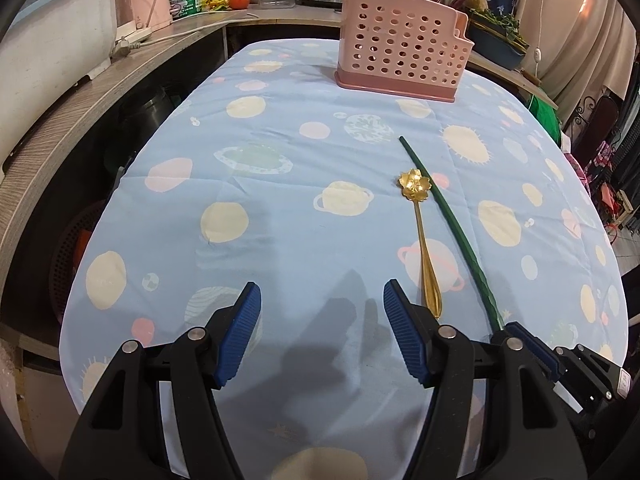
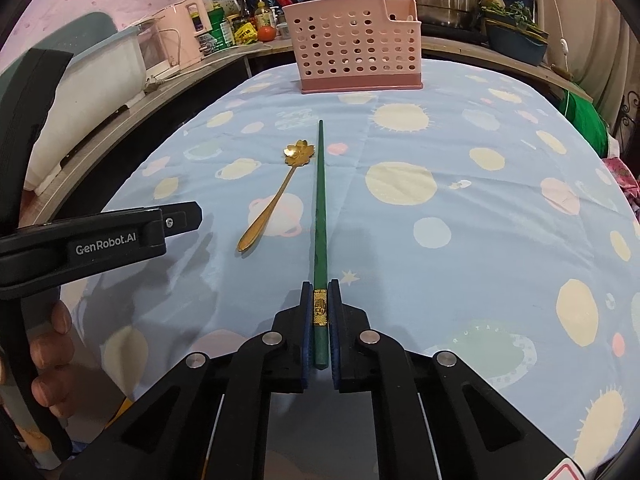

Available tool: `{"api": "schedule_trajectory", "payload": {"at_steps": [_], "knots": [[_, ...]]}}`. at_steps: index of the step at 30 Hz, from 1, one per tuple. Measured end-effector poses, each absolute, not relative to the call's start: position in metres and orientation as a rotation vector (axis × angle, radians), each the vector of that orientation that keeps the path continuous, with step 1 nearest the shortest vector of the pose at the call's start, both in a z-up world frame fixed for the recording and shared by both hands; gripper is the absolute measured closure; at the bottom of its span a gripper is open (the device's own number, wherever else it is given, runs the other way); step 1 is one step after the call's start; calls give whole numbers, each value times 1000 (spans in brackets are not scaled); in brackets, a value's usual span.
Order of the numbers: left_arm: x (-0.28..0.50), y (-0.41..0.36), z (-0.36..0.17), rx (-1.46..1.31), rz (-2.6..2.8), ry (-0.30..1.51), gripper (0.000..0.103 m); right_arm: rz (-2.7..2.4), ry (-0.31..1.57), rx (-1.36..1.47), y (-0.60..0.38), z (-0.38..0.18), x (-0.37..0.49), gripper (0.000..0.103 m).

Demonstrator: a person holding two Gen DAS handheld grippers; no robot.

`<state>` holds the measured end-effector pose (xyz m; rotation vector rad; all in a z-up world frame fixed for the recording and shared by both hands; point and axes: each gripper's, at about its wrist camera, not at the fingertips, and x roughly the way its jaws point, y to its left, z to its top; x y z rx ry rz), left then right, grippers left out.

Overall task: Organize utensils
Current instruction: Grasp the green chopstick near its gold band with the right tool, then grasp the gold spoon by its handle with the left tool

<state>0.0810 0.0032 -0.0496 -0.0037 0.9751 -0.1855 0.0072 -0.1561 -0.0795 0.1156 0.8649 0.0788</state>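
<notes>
Chopstick, single, dark green, slender and tapered, with a gold patterned band near its thick end. Long axis runs straight away from the right gripper, thin tip toward the pink caddy at the far edge of the worktop. Thick end sits between the right gripper's blue pads, which are clenched on it at the gold band; the butt projects a little behind the pads. Whether the shaft rests on the cloth or is just above it cannot be told.

Spoon, gold, with a flower-shaped bowl and a handle widening to a teardrop end. It lies flat on the cloth just left of the chopstick, bowl far, handle end near and angled leftward, so the two diverge toward the grippers. Bowl is just beside the chopstick shaft; contact cannot be told.

Left gripper hangs released over bare cloth, pads wide apart, its right pad close to the spoon's handle end.

Caddy is perforated, upright, on a darker pink base. Cloth is light blue with planet and sun print.
</notes>
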Motion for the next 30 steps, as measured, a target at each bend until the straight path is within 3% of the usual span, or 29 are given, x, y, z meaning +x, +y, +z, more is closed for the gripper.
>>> {"api": "schedule_trajectory", "payload": {"at_steps": [11, 24, 30], "knots": [[77, -6, -50, -1, -211, 984, 36, -1, 856, 199, -195, -79, 8, 96], [73, -32, -56, -5, -302, 1011, 36, -30, 856, 261, -215, -80, 11, 96], [80, -41, -60, -10, -316, 1029, 49, -26, 857, 265, -216, -81, 11, 96]]}}
